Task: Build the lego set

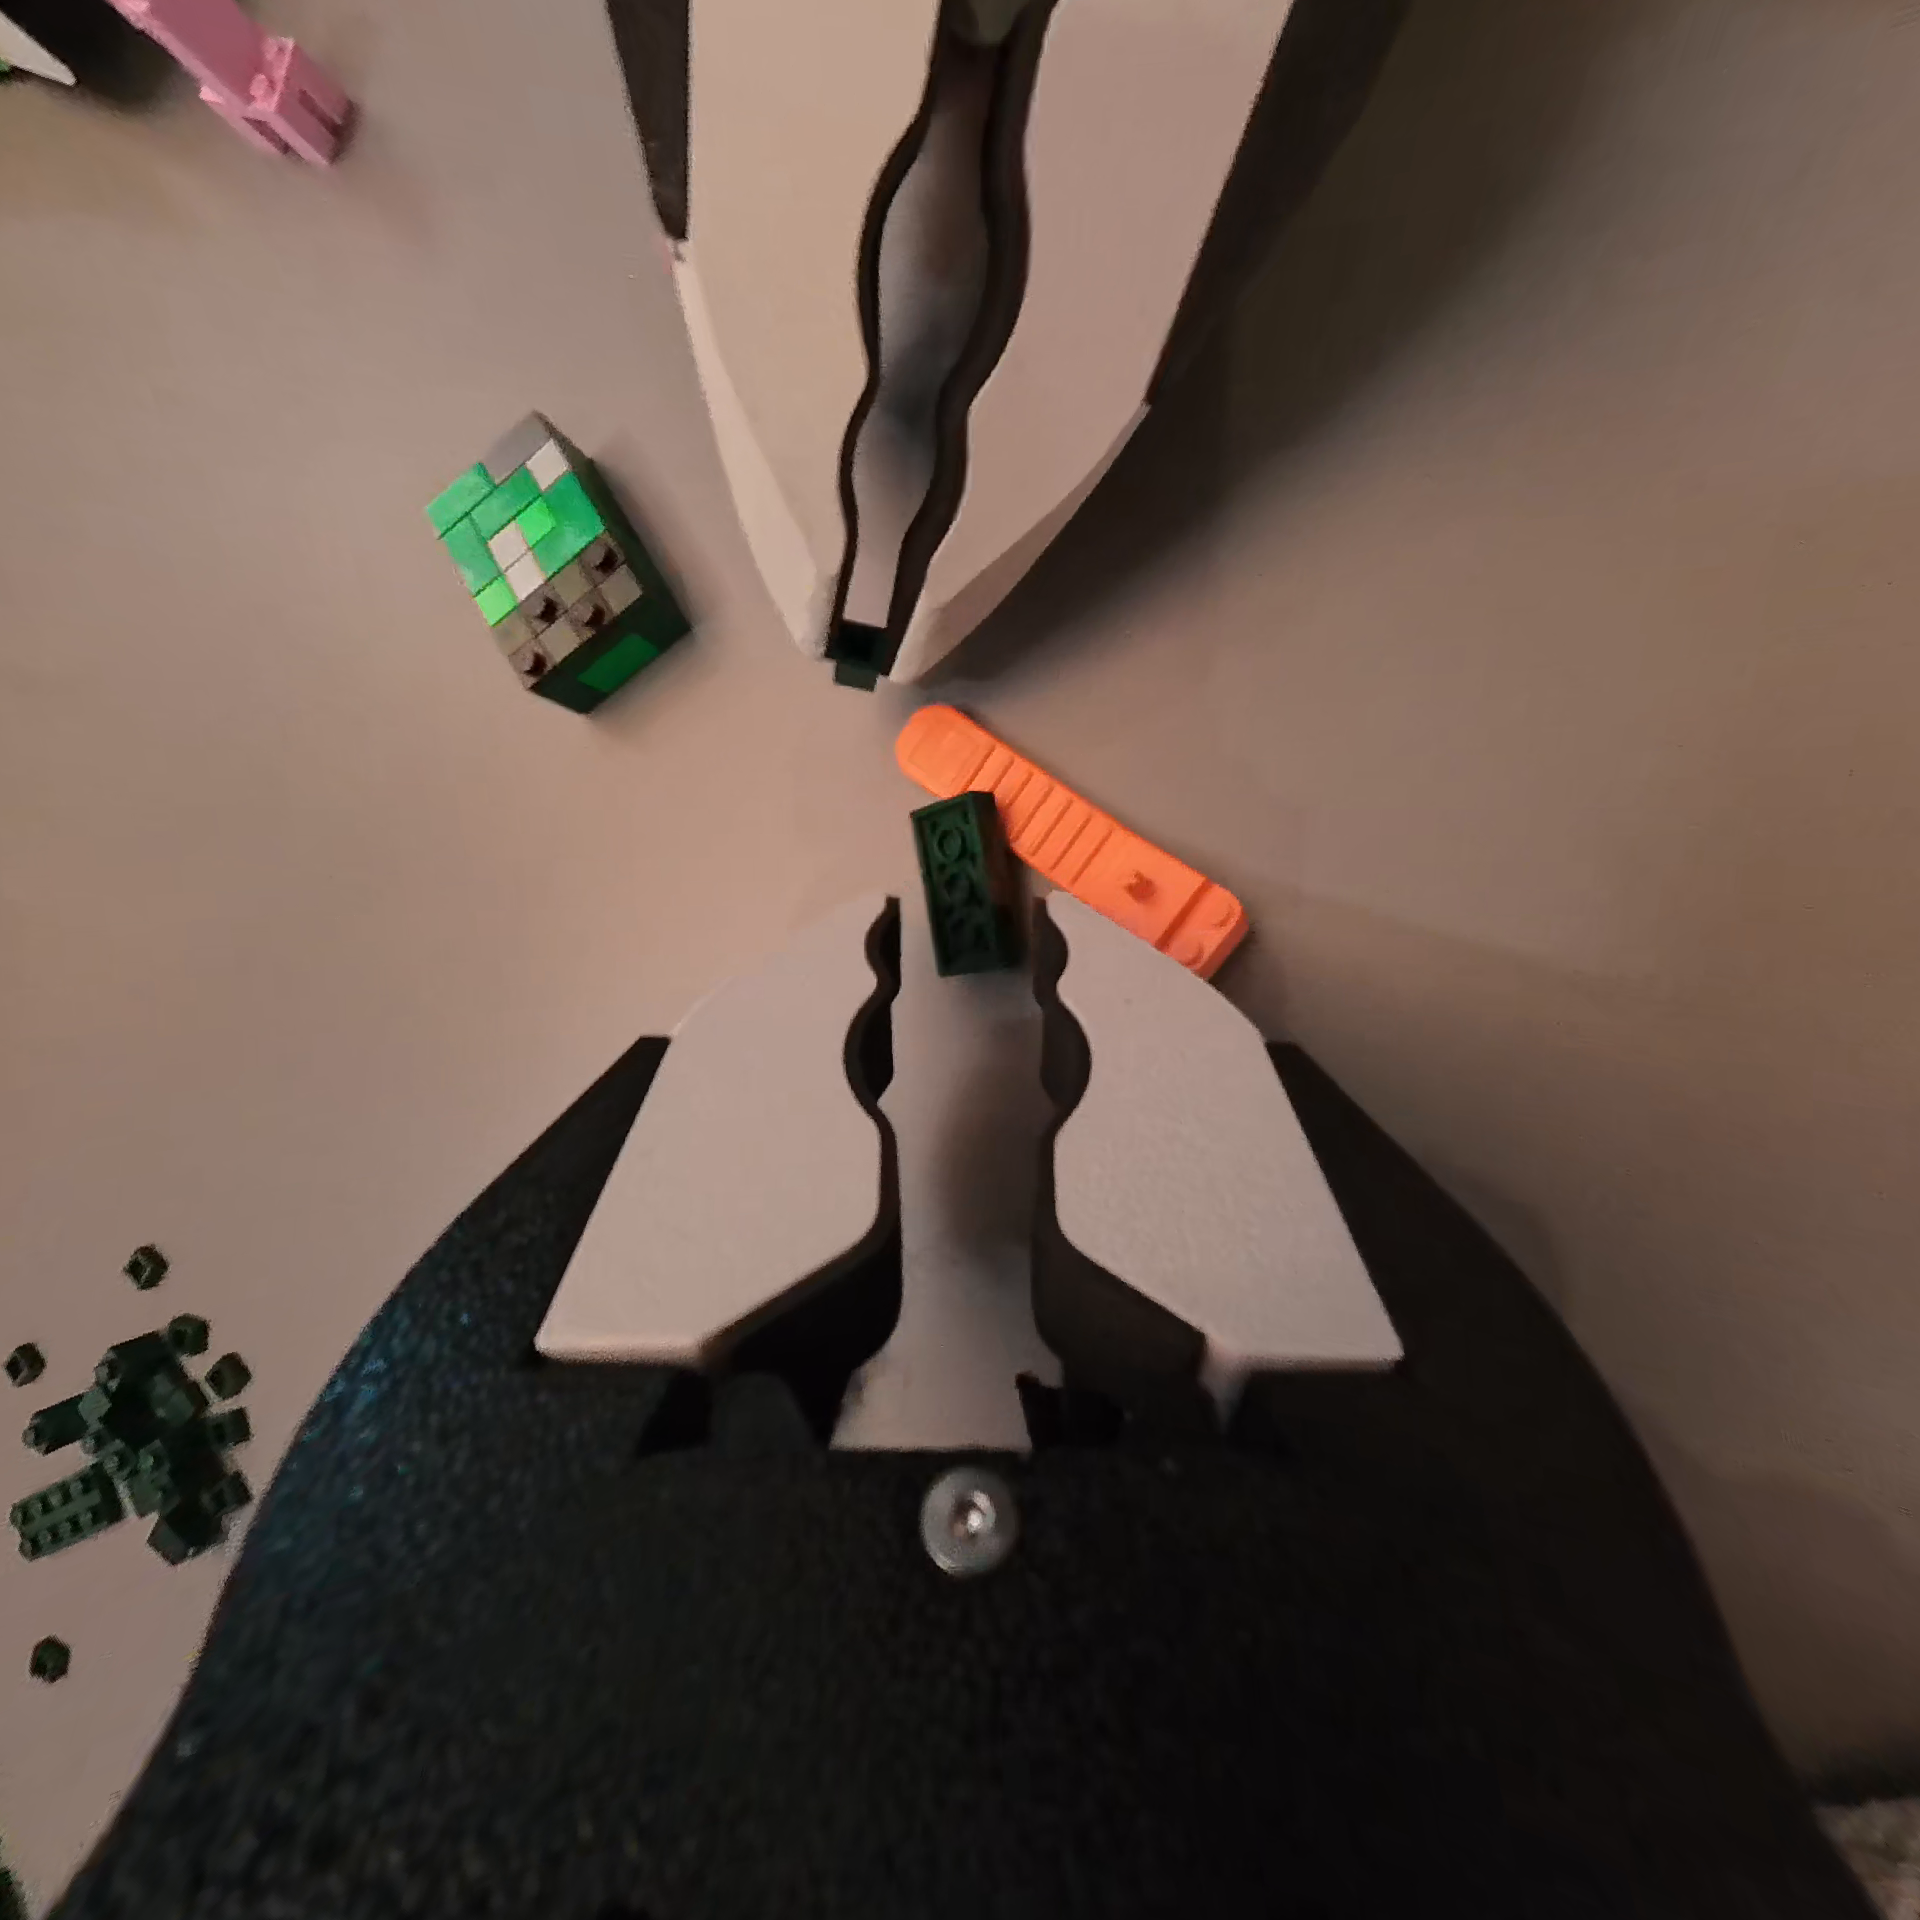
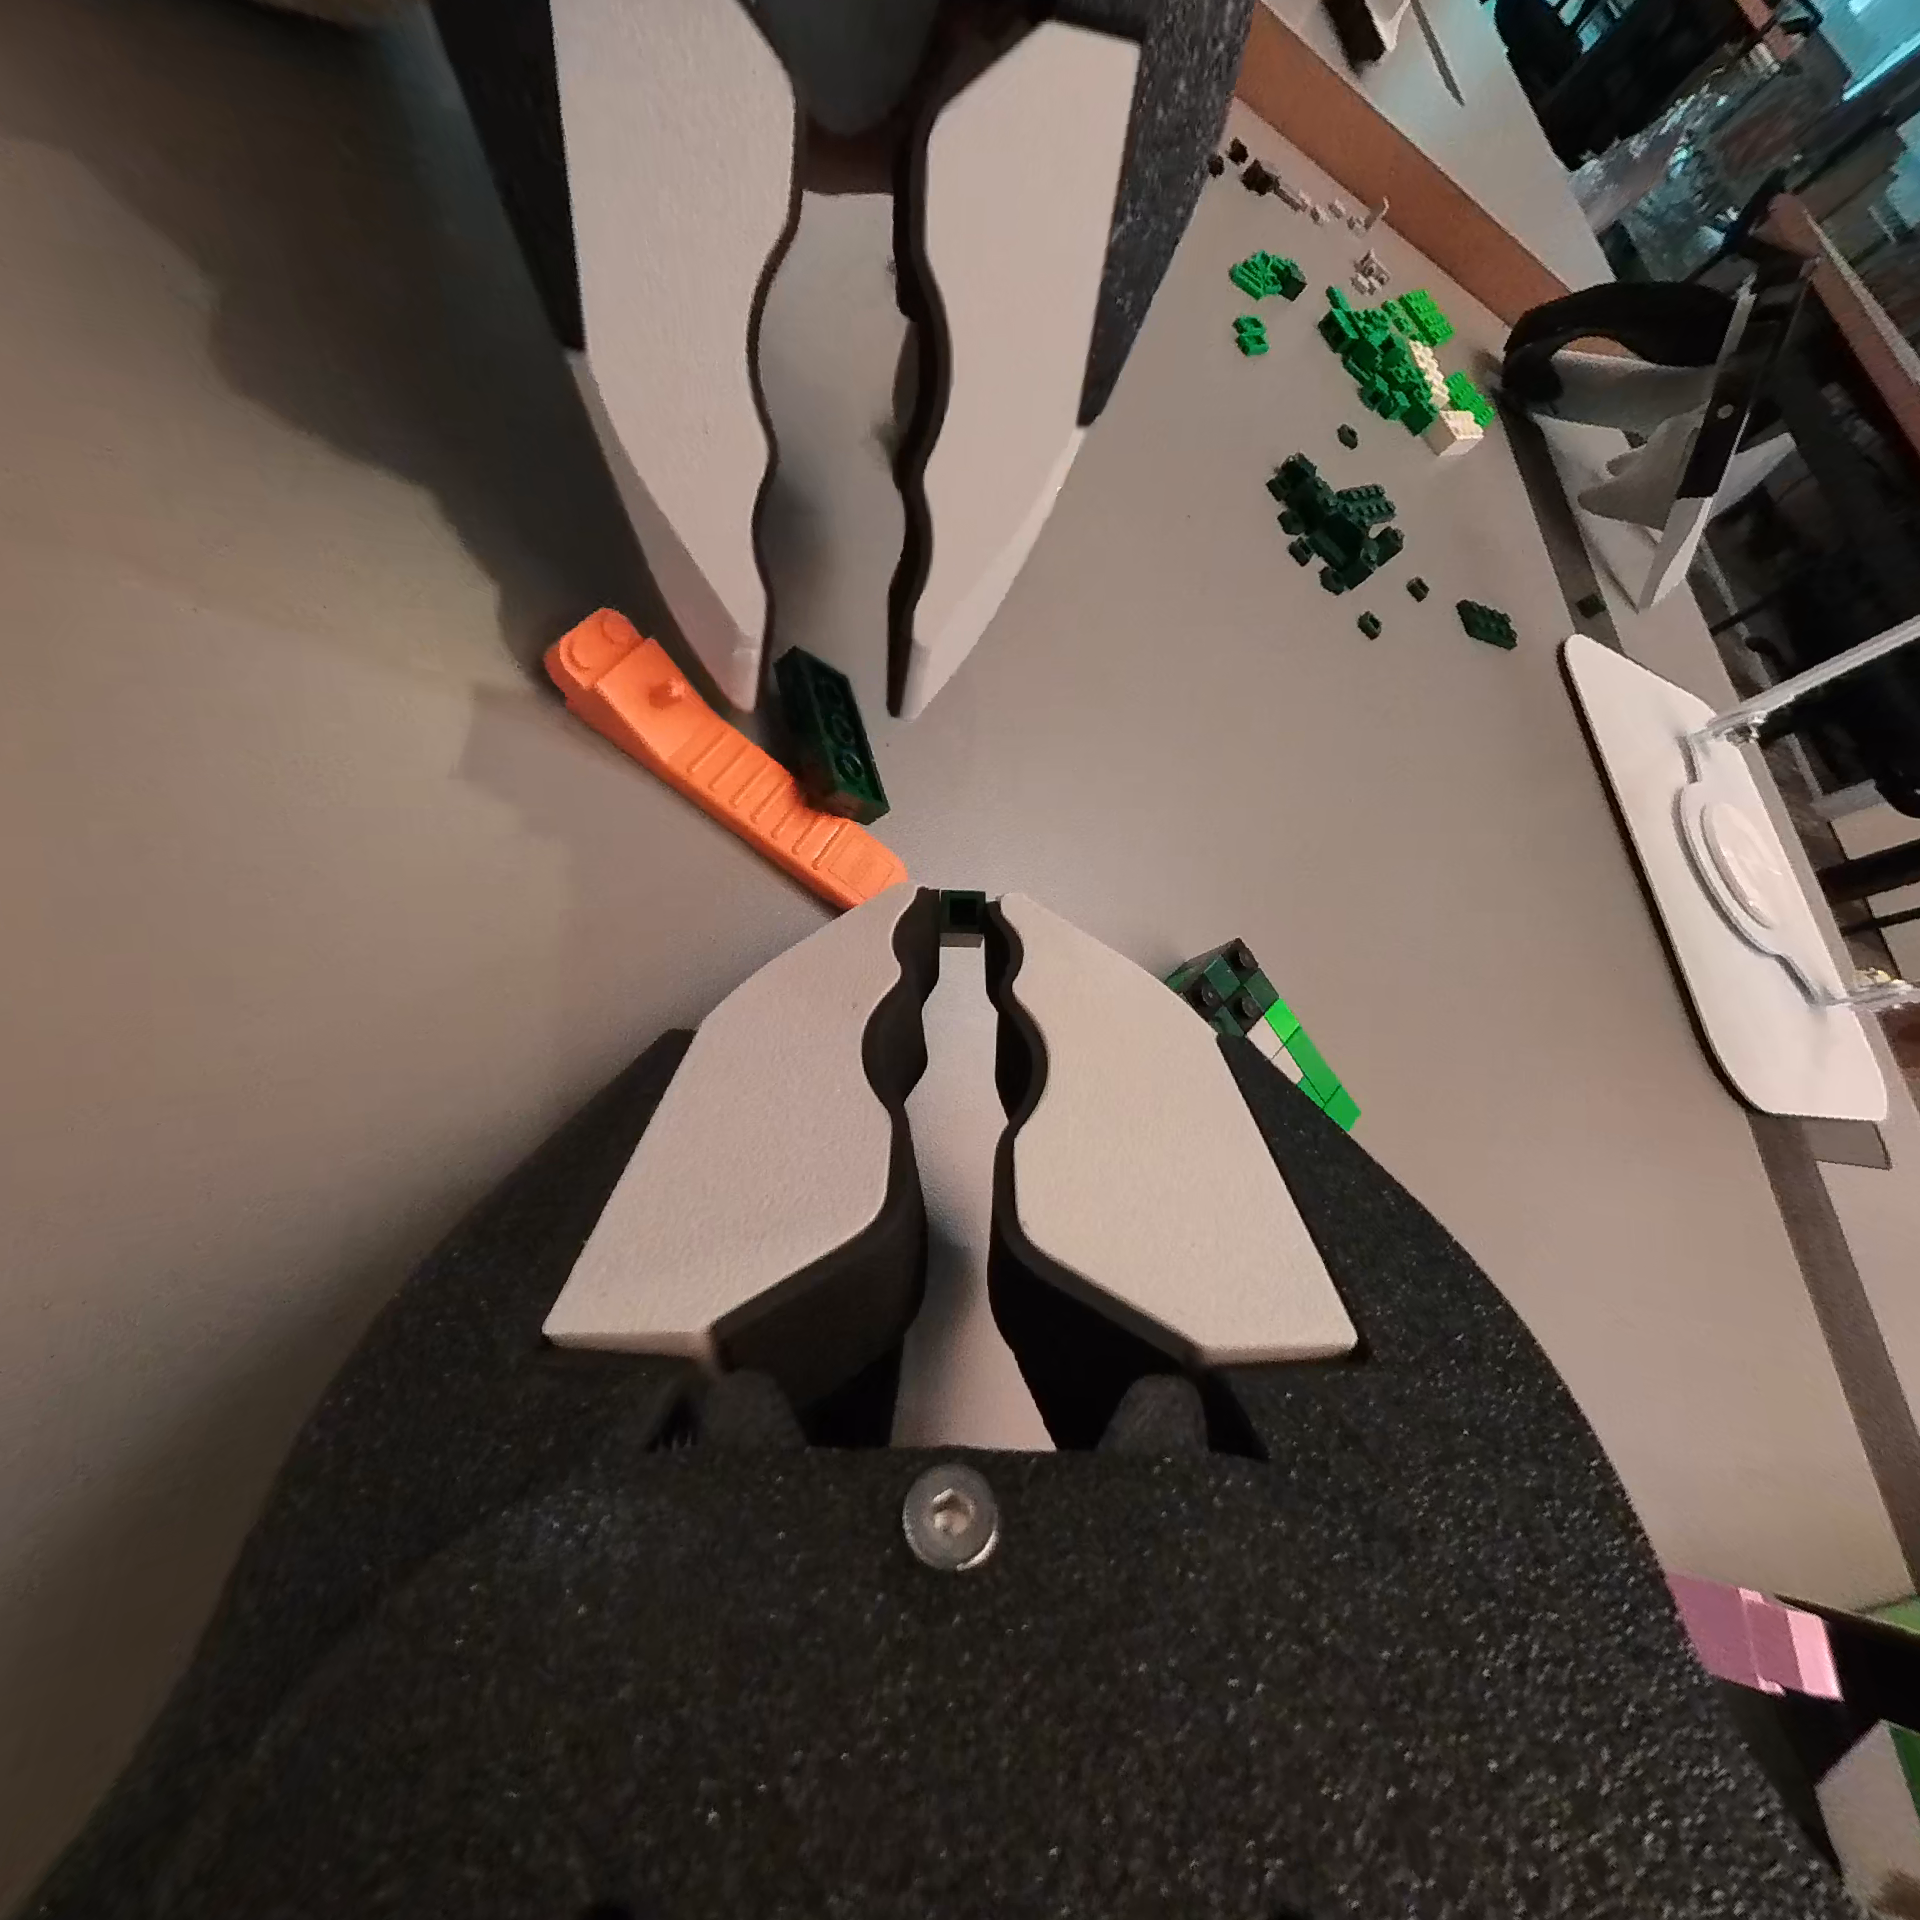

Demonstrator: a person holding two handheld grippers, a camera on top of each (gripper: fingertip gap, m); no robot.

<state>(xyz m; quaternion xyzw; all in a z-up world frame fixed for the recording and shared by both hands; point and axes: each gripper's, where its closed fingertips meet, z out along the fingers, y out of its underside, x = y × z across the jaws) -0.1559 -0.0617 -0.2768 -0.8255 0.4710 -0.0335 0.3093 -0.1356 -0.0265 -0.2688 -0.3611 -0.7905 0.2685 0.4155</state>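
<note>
Between the tips of the left tool (image 1: 961, 920), whose two fingers stand apart, lies a dark green plate (image 1: 968, 883) underside up on the grey bench (image 1: 1558, 727), its near end reaching into the gap; whether either finger touches it cannot be told. Just to the right of that plate, and seemingly against its long side, an orange brick separator (image 1: 1081, 836) lies slantwise on the bench. Facing the left tool from the far side, the right tool (image 1: 860, 665) comes in tip to tip with it, its fingers drawn together and clamped on a small dark green brick (image 1: 858, 657) that sticks out past the tips. From the right tool's own camera, that brick (image 2: 959, 914) sits pinched at the very end of the fingers, with the separator (image 2: 727, 774) ahead and to the left and the plate (image 2: 831, 743) leaning on it. Left of the left tool and further out rests a partly built block (image 1: 551, 566) of bright green, grey and dark green pieces, studs showing on part of its top. Back beside the left tool's body, on the left, lies a heap of loose dark green bricks (image 1: 135, 1444). Far off to the upper left sits a pink piece (image 1: 275, 99).
</note>
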